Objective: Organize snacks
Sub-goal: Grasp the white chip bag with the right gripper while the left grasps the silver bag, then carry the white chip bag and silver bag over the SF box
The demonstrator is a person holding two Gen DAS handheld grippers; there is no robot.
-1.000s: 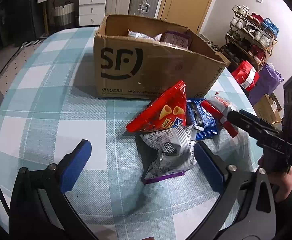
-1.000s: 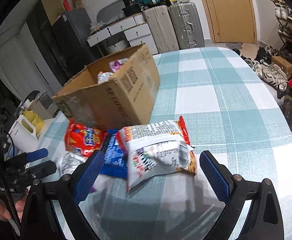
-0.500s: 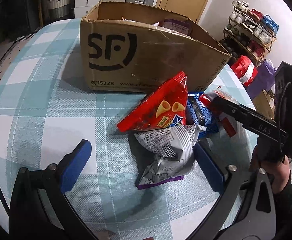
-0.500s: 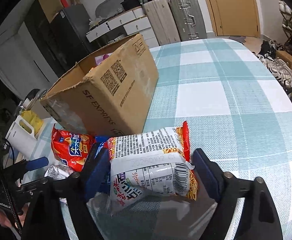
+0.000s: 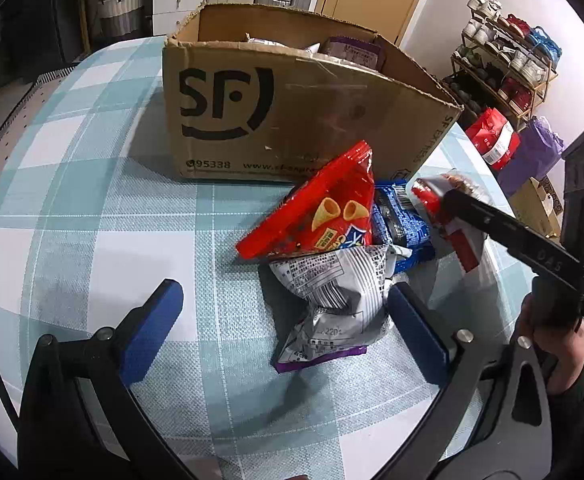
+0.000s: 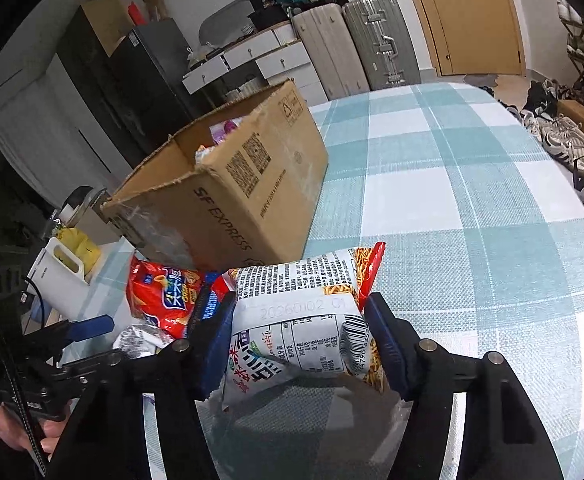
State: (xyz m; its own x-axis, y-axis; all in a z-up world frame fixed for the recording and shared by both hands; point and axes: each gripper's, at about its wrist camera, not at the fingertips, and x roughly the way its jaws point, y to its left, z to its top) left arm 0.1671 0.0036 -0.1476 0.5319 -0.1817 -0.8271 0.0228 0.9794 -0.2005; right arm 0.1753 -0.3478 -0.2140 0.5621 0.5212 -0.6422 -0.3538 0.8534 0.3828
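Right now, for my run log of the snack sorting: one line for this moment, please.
right gripper: closing on white noodle-snack bag | left gripper: open by silver bag | cardboard box: holds snacks

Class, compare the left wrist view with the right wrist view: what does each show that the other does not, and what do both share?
Only the left wrist view shows the SF logo and the shoe rack. Only the right wrist view shows the suitcases, and the right hand-held gripper closing, its pads against the white noodle snack bag. Both share the cardboard box, red corn-snack bag, silver bag and checked tablecloth.
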